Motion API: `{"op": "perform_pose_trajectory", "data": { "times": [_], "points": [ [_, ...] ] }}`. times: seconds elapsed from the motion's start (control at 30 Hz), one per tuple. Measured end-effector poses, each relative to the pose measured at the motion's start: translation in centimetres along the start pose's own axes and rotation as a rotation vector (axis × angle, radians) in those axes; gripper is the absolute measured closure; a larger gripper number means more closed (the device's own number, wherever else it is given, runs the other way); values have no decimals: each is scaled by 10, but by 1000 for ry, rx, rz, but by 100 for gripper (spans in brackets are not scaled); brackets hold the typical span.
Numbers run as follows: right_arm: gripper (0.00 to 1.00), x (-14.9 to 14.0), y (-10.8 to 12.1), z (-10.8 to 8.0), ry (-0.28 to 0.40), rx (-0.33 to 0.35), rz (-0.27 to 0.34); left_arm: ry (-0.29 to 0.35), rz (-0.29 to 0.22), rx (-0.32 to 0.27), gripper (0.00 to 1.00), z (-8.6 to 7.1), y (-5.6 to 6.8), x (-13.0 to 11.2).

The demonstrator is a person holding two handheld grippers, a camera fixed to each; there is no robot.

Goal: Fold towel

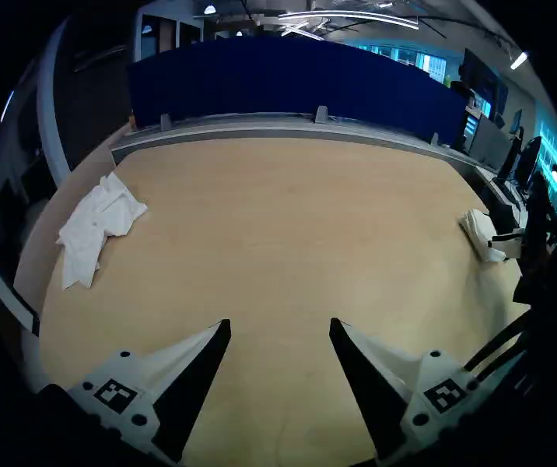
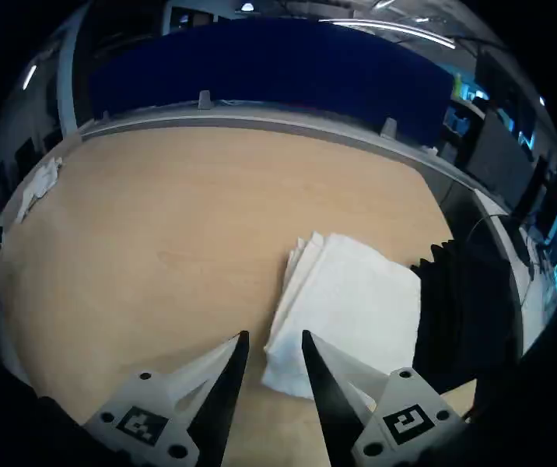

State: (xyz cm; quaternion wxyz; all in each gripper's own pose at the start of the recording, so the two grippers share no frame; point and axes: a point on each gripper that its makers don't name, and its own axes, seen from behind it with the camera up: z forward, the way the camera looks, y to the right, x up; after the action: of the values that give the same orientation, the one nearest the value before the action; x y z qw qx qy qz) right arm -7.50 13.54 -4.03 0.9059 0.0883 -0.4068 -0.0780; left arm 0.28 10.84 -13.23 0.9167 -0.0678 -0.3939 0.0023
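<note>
Right tool [image 2: 272,336] hangs narrowly apart at the near edge of the folded white cloth towel [image 2: 348,311], lower centre. Left tool [image 1: 280,323] gapes wide apart.

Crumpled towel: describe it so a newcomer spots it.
Take the wooden table before the blue partition. The crumpled towel lies by its left edge, in the left gripper view. Unlike the folded towel at the right edge, it is loose and rumpled.
</note>
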Motion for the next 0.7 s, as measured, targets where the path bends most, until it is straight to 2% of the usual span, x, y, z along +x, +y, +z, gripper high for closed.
{"op": "perform_pose_trajectory", "data": {
  "times": [0.13,0.27,0.33,0.43,0.5,0.7],
  "points": [
    [48,-3,-3,1,-3,12,4,0,1,-1,6,0,1,1],
    [37,-4,-1,0,1,12,15,-1,4,-1,6,1,2,1],
    [27,-3,2,-1,4,5,21,-1,4,-1,6,2,2,1],
    [4,-1,10,-3,9,-11,33,-1,3,-1,6,2,2,1],
    [0,0,18,-4,14,-24,44,-1,2,-2,6,3,2,2],
    [0,4,46,-10,26,-68,86,-1,4,-3,6,3,4,3]
  ]
}}
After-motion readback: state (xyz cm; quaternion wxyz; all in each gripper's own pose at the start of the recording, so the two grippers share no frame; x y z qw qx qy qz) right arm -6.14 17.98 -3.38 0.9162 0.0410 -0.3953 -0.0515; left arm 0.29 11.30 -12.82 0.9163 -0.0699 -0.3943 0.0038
